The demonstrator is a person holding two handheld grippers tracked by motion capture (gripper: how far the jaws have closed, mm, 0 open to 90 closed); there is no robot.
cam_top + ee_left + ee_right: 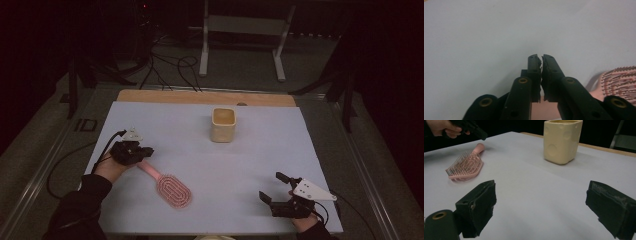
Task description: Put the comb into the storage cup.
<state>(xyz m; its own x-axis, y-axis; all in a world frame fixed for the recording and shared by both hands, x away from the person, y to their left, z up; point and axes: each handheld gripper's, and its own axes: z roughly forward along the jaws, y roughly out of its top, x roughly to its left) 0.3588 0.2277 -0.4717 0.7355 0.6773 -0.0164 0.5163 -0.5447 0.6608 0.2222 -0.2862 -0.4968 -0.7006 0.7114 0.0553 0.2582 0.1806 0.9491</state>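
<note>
- My left gripper [145, 151] is sitting at the handle end of the pink hairbrush [172, 190], toward the table's [260, 150] left edge; its jaws are pressed together, and I'm seeing pink handle beneath them, but I cannot tell whether they are truly pinching it.
- The brush is lying flat on the table, bristles up, not yet lifted.
- My right gripper [275, 187] is waiting near the front right corner, jaws spread wide, holding nothing.
- The cream cup [223, 125] is standing empty near the far edge, so I'm judging the work barely begun.
</note>
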